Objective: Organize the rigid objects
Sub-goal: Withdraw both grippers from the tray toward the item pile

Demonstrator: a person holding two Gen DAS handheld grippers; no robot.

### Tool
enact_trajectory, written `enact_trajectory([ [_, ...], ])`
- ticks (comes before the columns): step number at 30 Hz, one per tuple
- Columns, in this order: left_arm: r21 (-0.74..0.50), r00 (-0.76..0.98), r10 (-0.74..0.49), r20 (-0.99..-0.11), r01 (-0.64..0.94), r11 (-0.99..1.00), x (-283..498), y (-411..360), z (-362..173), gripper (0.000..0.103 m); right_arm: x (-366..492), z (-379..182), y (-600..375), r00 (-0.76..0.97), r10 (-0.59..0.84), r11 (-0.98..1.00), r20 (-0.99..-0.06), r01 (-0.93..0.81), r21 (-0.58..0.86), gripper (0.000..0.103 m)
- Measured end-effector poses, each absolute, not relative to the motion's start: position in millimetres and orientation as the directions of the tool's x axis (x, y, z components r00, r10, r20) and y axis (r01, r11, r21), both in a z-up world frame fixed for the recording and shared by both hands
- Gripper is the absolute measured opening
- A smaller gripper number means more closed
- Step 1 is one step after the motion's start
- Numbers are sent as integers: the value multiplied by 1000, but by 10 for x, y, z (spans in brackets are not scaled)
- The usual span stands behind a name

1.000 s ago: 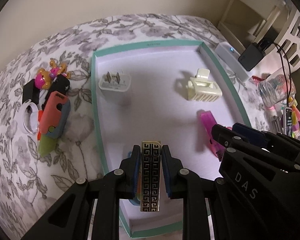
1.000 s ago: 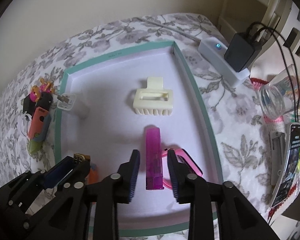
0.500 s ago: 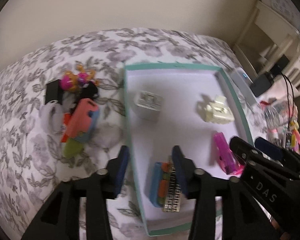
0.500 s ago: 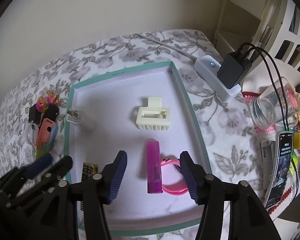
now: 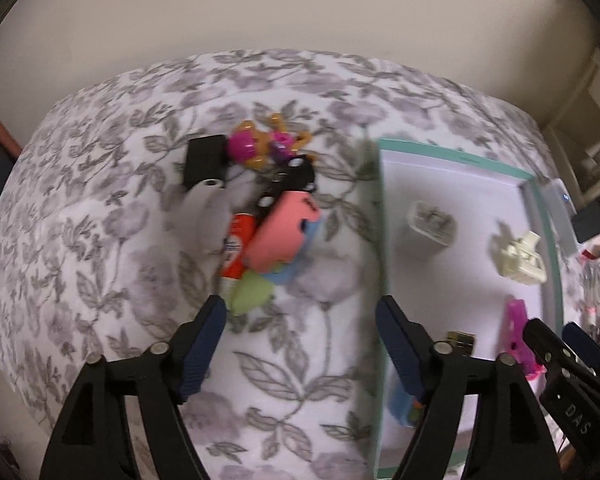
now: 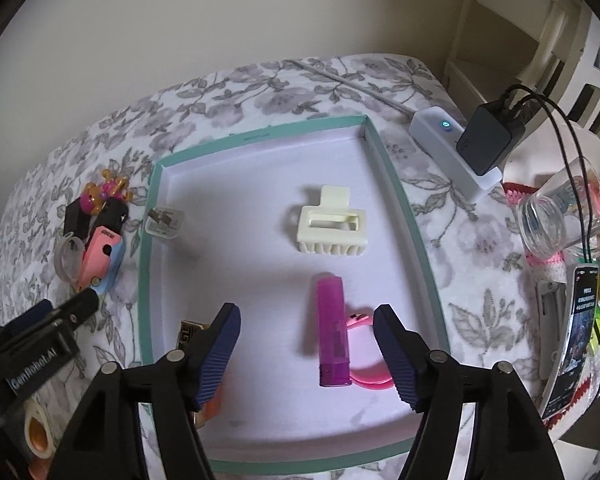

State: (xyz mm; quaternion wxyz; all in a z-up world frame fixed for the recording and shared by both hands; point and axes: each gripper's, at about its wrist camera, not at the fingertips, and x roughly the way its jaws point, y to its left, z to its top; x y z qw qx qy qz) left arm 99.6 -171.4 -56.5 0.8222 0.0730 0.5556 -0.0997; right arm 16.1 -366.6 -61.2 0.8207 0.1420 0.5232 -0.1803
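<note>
Floral bedding (image 5: 100, 248) spreads under a teal-rimmed tray (image 6: 396, 184) set against a plain wall. Over the cloth the left gripper (image 5: 300, 344) hangs with its jaws opening and nothing between them — a small pile of toys (image 5: 268, 224) lies just ahead. The right gripper (image 6: 306, 350) points down into the tray, jaws opening too, the purple lighter (image 6: 332, 336) lying between them but untouched. A cream hair clip (image 6: 332, 232), a white plug (image 6: 165, 224) and a gold-patterned lighter (image 6: 190, 332) also rest inside.
</note>
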Motion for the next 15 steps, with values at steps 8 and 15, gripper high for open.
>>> enact_trajectory([
  [8, 35, 365, -32, -931, 175, 984, 1104, -1472, -588, 80, 215, -644, -3541, 394, -144, 911, -908, 410, 33, 83],
  [15, 39, 369, -6, -929, 113, 993, 1214, -1232, -578, 84, 291, -663, -3352, 403, -142, 931, -904, 365, 17, 92],
])
